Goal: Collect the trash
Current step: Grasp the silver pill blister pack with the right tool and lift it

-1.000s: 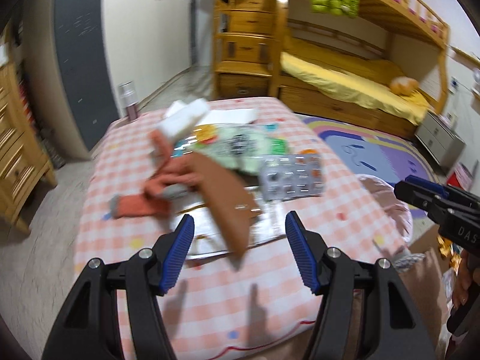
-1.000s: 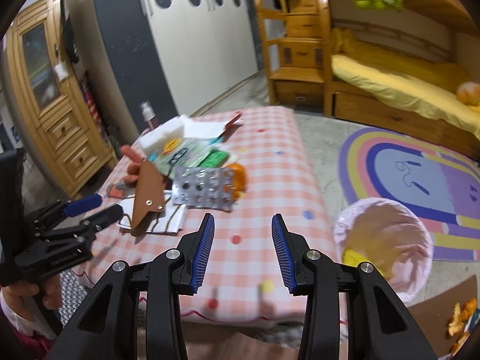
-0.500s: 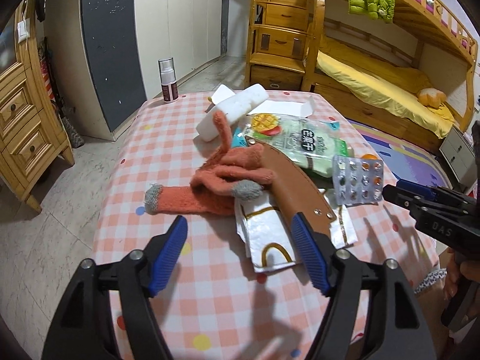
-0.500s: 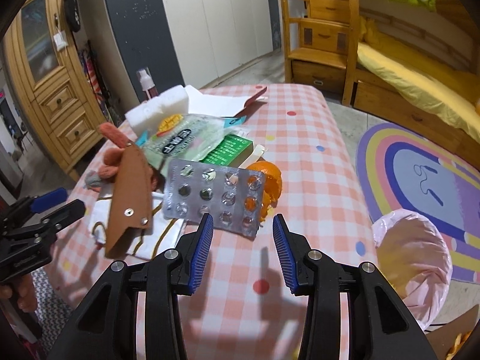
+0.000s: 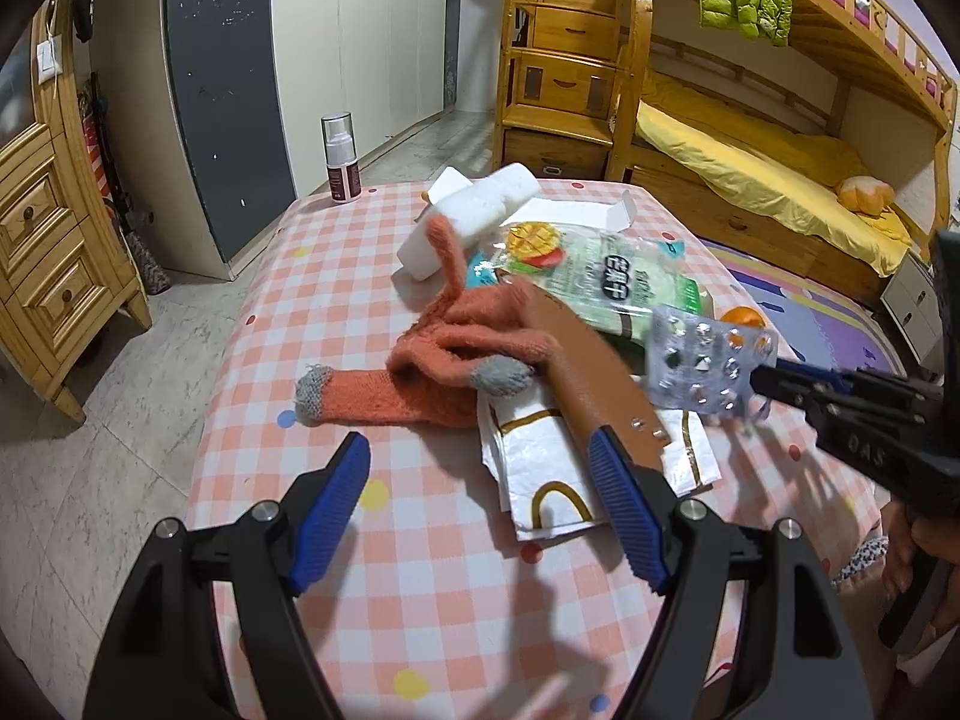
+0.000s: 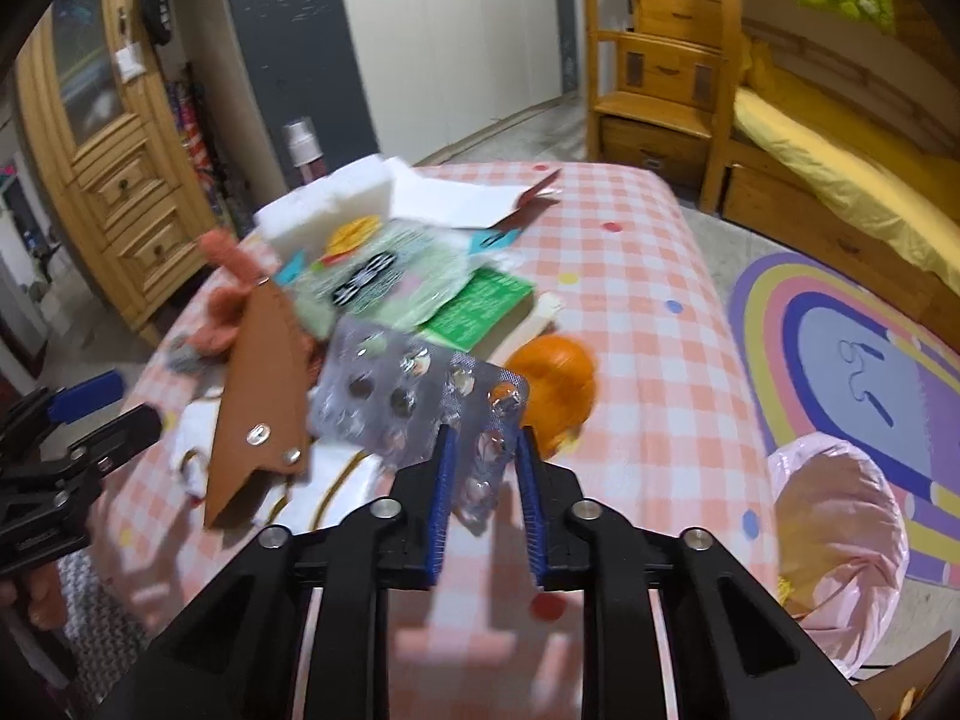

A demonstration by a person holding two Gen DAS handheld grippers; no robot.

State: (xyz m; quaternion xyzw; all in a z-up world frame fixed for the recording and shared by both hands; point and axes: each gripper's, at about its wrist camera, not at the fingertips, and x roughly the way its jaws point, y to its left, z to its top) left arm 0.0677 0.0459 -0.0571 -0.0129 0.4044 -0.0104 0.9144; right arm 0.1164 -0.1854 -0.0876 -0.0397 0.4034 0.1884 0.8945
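Observation:
A silver pill blister pack (image 6: 414, 390) lies tilted on a pile of litter on the pink checked table (image 6: 648, 300). My right gripper (image 6: 483, 456) has its blue fingers close on either side of the pack's near corner, which looks bent up and lifted; the left wrist view (image 5: 705, 372) shows the pack at the gripper's tip. My left gripper (image 5: 480, 498) is open and empty above the table, short of an orange glove (image 5: 444, 360) and a white wrapper (image 5: 558, 480). A pink-lined trash bin (image 6: 840, 528) stands on the floor to the right.
The pile also holds a brown leather sheath (image 6: 258, 396), an orange peel (image 6: 555, 384), a green snack bag (image 5: 606, 288), a green leaflet (image 6: 480, 312), a white foam block (image 5: 468, 216) and white card (image 6: 462, 198). A spray bottle (image 5: 341, 159) stands at the far edge.
My right gripper moved forward onto the blister pack and narrowed around its corner, which is now raised. My left gripper drew slightly closer to the glove and wrapper, still open.

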